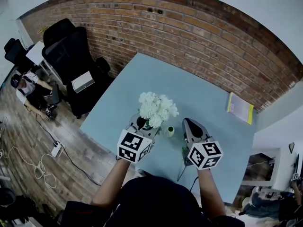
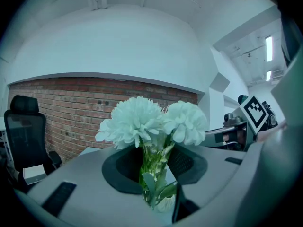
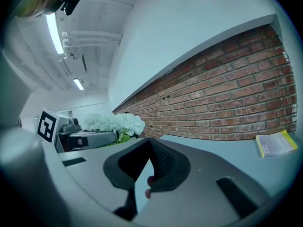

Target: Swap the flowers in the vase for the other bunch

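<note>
**Q:** Head view: which step is in hand?
**A:** The left claw pinches the white flowers by their stems. The vase stands on the desk just beside that claw's tip, between it and the right claw. Judged, the bunch is at the vase's mouth, either leaving or entering; which one cannot be settled. No second bunch lies in plain sight.

**Q:** Left gripper view: what does the vase hold?
**A:** The stems run down between the jaws, which press on them. The flower heads stand above the claw, and the vase's pale rim sits just below it, to one side. Whether the stem ends sit inside the vase cannot be told.

**Q:** Right gripper view?
**A:** The jaws are pressed together. A reddish speck at the tips is too small to identify. The flowers lie off to this claw's left.

**Q:** What does the next move call for?
**A:** Probably a straight vertical pass of the stems through the narrow mouth, without tipping the vase.
</note>
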The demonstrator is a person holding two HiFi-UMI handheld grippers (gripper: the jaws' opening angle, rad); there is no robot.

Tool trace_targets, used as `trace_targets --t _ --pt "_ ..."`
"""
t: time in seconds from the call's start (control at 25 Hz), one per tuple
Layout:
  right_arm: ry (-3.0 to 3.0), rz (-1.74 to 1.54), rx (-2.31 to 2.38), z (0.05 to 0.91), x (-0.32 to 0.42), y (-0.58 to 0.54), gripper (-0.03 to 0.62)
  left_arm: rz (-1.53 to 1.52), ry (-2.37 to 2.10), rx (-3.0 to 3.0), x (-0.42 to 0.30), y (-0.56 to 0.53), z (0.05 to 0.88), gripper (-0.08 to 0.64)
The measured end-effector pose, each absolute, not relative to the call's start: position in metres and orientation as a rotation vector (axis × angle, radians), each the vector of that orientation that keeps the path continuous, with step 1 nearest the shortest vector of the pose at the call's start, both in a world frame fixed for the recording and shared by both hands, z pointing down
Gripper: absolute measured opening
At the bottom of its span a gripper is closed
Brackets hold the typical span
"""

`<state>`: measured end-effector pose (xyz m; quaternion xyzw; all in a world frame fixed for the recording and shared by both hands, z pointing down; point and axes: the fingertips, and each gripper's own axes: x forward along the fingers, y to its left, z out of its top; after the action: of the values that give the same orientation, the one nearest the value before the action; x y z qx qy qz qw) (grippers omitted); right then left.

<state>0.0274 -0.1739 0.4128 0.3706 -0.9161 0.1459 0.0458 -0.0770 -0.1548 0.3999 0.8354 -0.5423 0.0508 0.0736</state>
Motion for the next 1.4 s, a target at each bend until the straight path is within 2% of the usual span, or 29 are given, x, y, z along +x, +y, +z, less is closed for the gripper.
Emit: trace_targets --t 1.04,1.4 --pt "-2.808 0.454 0.986 0.428 -0.053 -0.179 0.012 0.154 -1.732 2.313 -0.177 -0.148 0.435 0.137" --pt "-2.797 0.467 0.996 0.434 -0.073 -0.183 0.012 0.247 -1.72 2.283 -0.196 -0.151 0.461 0.135"
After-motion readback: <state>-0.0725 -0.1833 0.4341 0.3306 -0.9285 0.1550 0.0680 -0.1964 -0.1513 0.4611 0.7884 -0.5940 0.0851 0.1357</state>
